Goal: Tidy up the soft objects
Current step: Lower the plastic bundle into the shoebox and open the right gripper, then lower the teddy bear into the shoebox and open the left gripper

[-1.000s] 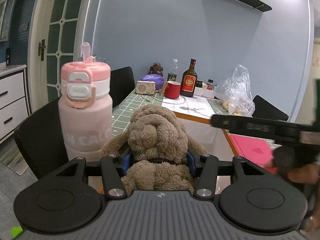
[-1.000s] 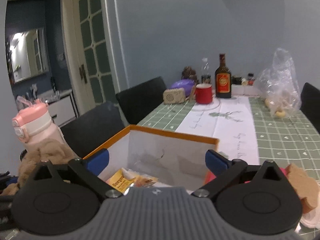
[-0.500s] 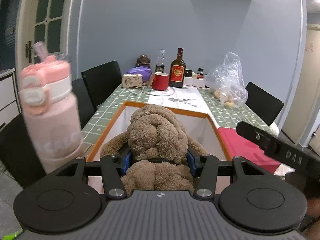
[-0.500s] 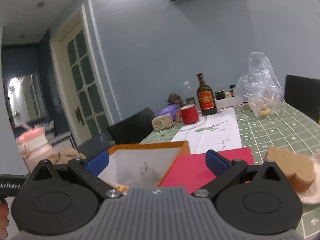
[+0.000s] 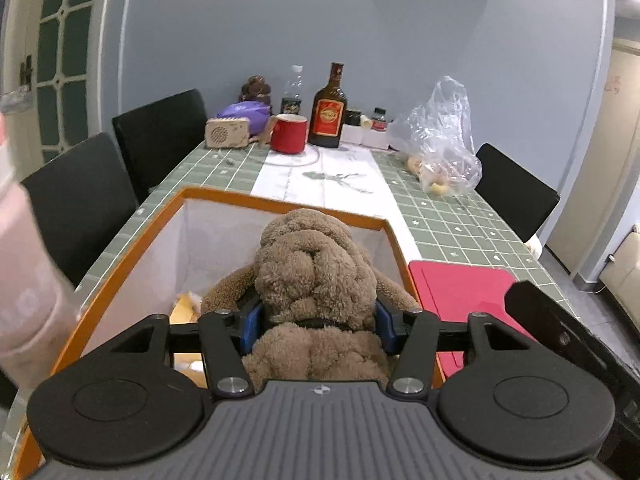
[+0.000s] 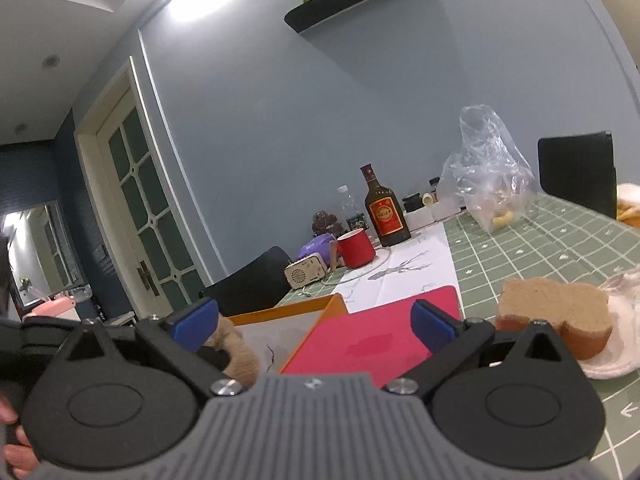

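Two blue pads of the left tongs [image 5: 318, 326] flank the brown plush dog [image 5: 316, 268] at its neck, touching both sides; jaws are opening w/ the toy between them. Dog hangs over the orange-rimmed box [image 5: 132, 236], which sits at the near-left corner of the green tiled surface [image 5: 452, 216]. Red mat [image 5: 460, 292] lies just right of the box. Right tongs [image 6: 316, 320] stand wide apart, nothing between them, above box corner & mat. Tan plush piece [image 6: 556, 308] sits near the right edge.

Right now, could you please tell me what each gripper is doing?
Left gripper: opening, plush dog between its fingers.
Right gripper: open, empty.
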{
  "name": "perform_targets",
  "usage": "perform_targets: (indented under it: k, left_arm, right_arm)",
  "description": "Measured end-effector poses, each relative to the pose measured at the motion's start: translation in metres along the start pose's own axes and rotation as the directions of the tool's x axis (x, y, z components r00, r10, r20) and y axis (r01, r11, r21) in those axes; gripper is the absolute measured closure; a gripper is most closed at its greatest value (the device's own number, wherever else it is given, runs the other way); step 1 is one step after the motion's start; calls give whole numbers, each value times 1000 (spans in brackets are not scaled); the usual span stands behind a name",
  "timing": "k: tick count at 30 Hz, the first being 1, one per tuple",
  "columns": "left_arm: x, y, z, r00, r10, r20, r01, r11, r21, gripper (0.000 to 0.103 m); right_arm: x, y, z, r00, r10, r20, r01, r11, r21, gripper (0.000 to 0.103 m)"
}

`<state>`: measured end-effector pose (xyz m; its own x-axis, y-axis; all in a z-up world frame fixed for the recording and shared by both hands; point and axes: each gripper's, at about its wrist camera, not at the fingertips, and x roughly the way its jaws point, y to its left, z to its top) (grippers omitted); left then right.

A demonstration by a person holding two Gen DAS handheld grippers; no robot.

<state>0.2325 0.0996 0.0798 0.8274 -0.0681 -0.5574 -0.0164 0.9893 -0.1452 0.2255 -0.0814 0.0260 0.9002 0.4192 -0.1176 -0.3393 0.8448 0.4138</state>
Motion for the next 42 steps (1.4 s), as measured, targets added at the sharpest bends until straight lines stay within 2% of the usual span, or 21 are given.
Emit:
perform_targets:
  k: [1,2,3,5,9,13,17,20,24,27,30,37,42]
  left_arm:
    - [4,-3,2,1000,10,26,-11,1000,26,24]
    - [7,-7,3,998,22,52,-25,998,61,5]
    - [9,-9,3,997,42,67,-48,995,84,0]
    - [8,-14,2,994,80,72,-87,992,96,0]
    - [-9,-21,-8,983,67,172,-94,984,152,0]
    - [-28,-28,-13,970,79,232,-126,973,193,0]
    - [-45,-34,-14,963,93,253,-153,962,227,0]
    - [-57,-33,-13,959,86,271,-148,964,219,0]
    - [-74,-30,-12,958,60,279,-118,973,197,0]
    - [-85,-27,-10,960,32,278,-84,981,177,0]
    - [-96,-25,-10,962,18,273,-63,986,157,0]
    - [-117,-34,-13,953,10,302,-68,981,180,0]
    - [-130,-51,-15,955,-93,282,32,977,213,0]
  right_arm:
    - [-1,1,-1,1000,-10,1,10,1000,-9,3]
    - [-1,3,-1,1000,-22,0,22,999,-24,3]
    - [-1,5,-2,1000,-30,1,30,999,-39,3]
    - [-3,7,-2,999,-37,5,38,997,-62,3]
    - [-5,7,0,999,-30,14,31,997,-67,3]
    - [-5,5,0,999,-48,9,49,997,-64,3]
    - [-8,3,0,999,-50,15,51,997,-54,3]
    - [-11,4,2,999,-40,28,42,997,-57,3]
    - [-13,3,2,999,-37,39,39,998,-50,3]
    - [-14,1,8,998,-55,2,55,998,14,3]
    - [-28,5,19,998,-35,46,33,999,37,3]
    - [-70,16,46,993,-12,120,21,997,-71,3]
    - [-95,7,56,989,-71,133,87,989,-117,3]
